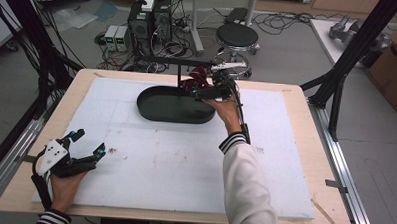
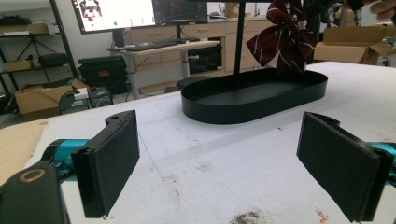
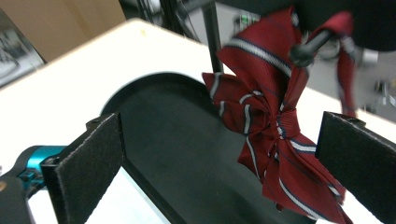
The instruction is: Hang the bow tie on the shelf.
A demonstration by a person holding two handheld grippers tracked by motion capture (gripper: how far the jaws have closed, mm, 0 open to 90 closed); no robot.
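A dark red bow tie with thin white stripes (image 3: 275, 121) hangs by its strap from a black peg (image 3: 306, 49) of a stand, over the right end of a black oval tray (image 1: 156, 110). My right gripper (image 3: 222, 140) is open, one pad on each side of the bow, neither touching it. In the high view this gripper (image 1: 199, 91) is held over the tray's far right rim beside the bow tie (image 1: 196, 81). My left gripper (image 1: 89, 141) is open and holds nothing, low over the white mat near the table's front left corner. From there the tray (image 2: 252, 100) and bow tie (image 2: 282, 39) lie well ahead.
The stand's thin black post (image 2: 239, 42) rises from the tray and carries a horizontal bar (image 1: 188, 65). A white foam mat (image 1: 184, 166) covers the wooden table. Behind the table are a stool (image 1: 237, 36), computers and cables on the floor. Black frame legs (image 1: 337, 92) stand at the right.
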